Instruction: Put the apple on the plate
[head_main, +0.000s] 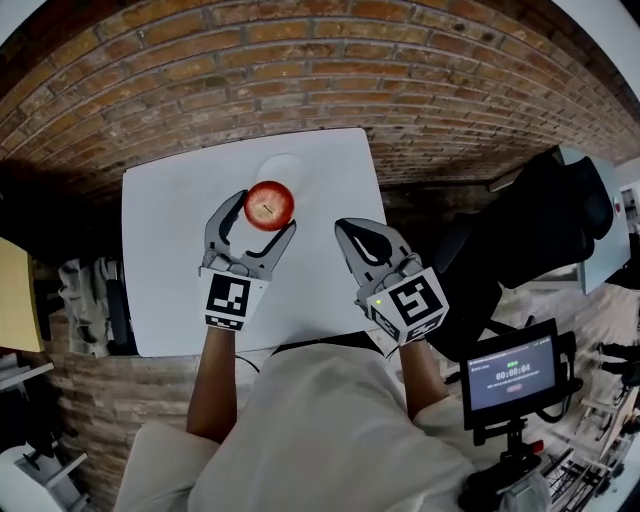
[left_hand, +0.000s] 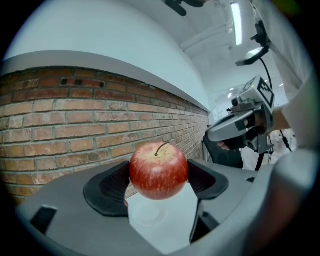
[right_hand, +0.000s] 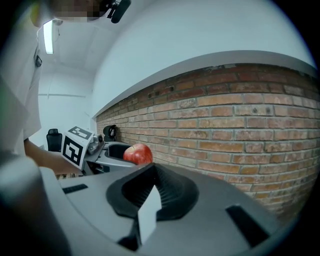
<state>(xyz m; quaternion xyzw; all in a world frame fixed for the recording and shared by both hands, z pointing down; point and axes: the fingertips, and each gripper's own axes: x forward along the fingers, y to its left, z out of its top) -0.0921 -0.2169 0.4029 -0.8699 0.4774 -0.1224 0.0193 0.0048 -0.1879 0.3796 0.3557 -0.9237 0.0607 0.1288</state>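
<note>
Apple (head_main: 269, 205), clamped by the left hand-held gripper (head_main: 267, 213), needs gentle lowering onto the plate (head_main: 283, 166) at 12 o'clock; right hand-held gripper (head_main: 346, 229) closed.

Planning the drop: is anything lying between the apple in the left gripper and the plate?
Nothing. In the left gripper view the apple, clamped in the left gripper, hangs over the bare plate; only air lies between.

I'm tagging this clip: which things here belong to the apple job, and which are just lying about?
In the job: apple, held in the left gripper; white plate; table.
Just about: right gripper, shut and empty; timer screen; black chair; brick wall.
</note>
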